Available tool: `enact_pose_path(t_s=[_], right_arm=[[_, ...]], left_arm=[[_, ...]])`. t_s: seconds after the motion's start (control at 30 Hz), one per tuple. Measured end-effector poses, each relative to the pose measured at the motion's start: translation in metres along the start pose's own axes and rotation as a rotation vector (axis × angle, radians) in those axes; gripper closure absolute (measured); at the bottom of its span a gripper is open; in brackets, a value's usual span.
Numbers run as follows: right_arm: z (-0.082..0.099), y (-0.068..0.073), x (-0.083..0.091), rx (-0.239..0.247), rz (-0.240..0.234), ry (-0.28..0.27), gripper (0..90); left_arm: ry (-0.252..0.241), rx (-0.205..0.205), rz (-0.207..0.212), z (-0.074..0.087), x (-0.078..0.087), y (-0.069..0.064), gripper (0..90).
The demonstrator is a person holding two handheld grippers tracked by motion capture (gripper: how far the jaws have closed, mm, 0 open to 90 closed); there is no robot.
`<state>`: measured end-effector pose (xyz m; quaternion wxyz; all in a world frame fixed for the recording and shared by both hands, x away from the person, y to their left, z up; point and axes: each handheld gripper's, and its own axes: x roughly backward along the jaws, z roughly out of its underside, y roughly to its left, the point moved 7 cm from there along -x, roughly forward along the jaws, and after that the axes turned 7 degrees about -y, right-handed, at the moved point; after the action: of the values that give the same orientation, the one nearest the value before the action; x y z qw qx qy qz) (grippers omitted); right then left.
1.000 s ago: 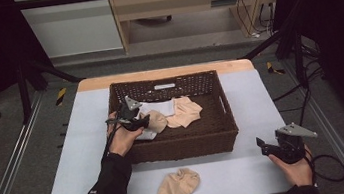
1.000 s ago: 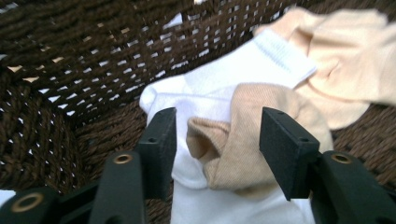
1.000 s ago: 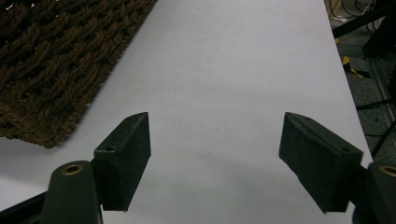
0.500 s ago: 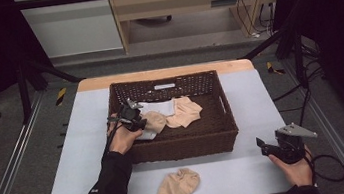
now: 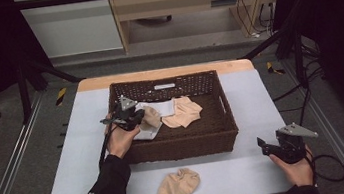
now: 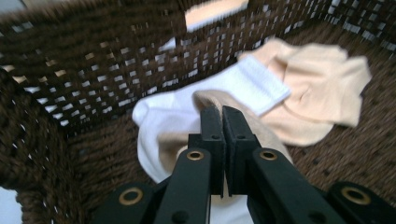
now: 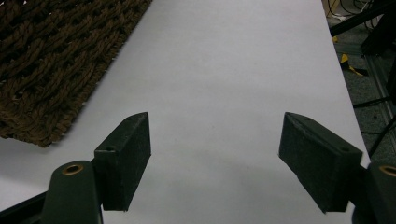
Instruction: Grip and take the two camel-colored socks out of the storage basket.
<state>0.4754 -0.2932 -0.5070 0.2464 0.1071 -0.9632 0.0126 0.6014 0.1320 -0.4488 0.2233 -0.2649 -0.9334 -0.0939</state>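
A dark wicker basket (image 5: 181, 143) (image 6: 70, 70) stands mid-table. Inside lie a white sock (image 5: 161, 109) (image 6: 163, 116), a tan sock (image 5: 151, 117) (image 6: 173, 144) on top of it, and a peach sock (image 5: 184, 111) (image 6: 317, 79) to the right. My left gripper (image 5: 138, 117) (image 6: 222, 112) reaches in over the basket's left wall. Its jaws have just been closing and now stand pressed together, tips against the tan sock, with no cloth seen between them. My right gripper (image 5: 263, 144) (image 7: 215, 140) rests open over bare table at the front right, holding nothing.
Another tan sock (image 5: 178, 188) lies on the white table (image 5: 250, 167) in front of the basket. The basket's corner (image 7: 46, 60) lies to the left of the right gripper. Metal rails run along both sides of the table, and cables trail on the floor at the right.
The left gripper's jaws have come together and the hand has edged slightly toward the socks in the basket. The right hand and the socks have kept still.
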Motion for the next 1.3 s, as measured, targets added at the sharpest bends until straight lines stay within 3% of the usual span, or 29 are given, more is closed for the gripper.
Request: enact_pose_path(t_s=[0.3, 0.4, 0.77, 1.0, 1.3], right_arm=[[0.0, -0.001, 0.0, 0.0, 0.005, -0.001, 25.2], [0.0, -0.001, 0.0, -0.007, 0.003, 0.001, 25.2], [0.0, -0.002, 0.0, -0.004, 0.007, -0.005, 25.2], [-0.001, -0.002, 0.001, -0.007, 0.008, -0.006, 25.2], [0.0, -0.002, 0.002, -0.006, 0.009, -0.005, 25.1]], left_arm=[[-0.149, 0.026, 0.024, -0.02, 0.011, -0.001, 88.1], [-0.177, 0.033, 0.023, -0.025, 0.016, -0.001, 88.1], [-0.337, 0.067, 0.035, -0.057, 0.048, -0.005, 88.2], [-0.374, 0.065, 0.088, -0.073, 0.07, -0.018, 88.2], [-0.41, 0.057, 0.165, -0.077, 0.097, -0.039, 88.2]])
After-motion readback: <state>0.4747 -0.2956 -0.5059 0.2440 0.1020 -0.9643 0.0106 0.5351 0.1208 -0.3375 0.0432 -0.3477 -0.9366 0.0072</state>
